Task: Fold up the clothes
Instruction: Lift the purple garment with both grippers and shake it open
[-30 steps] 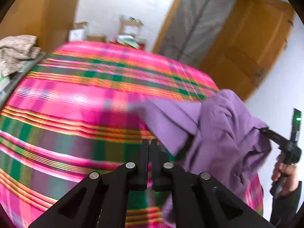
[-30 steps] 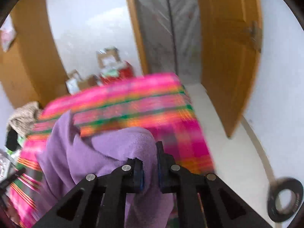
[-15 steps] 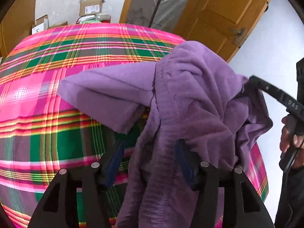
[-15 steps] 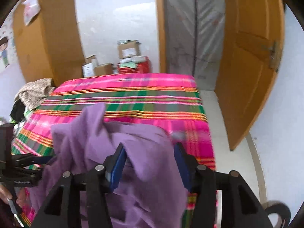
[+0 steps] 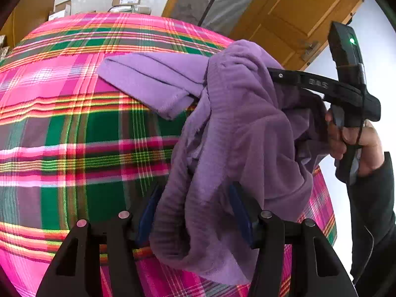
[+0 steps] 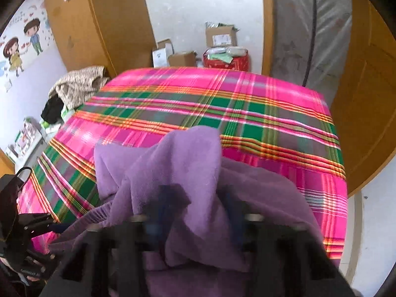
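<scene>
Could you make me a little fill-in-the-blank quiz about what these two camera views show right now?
1. The bunched fleece garment is coloured ____.
2. It lies on a checked bedspread whose main colours are pink and ____.
3. The left gripper has its blue-padded jaws ____, with cloth lying between them.
4. Against the far wall, the cardboard boxes stand beside a ____ container.

Missing words: purple; green; open; red

Your right gripper [image 6: 195, 212], blurred, is sitting with jaws spread, purple garment [image 6: 188, 163] draping over and between them above the plaid bedspread [image 6: 247, 113]. Your left gripper [image 6: 27, 225] is showing at the lower left edge.
</scene>
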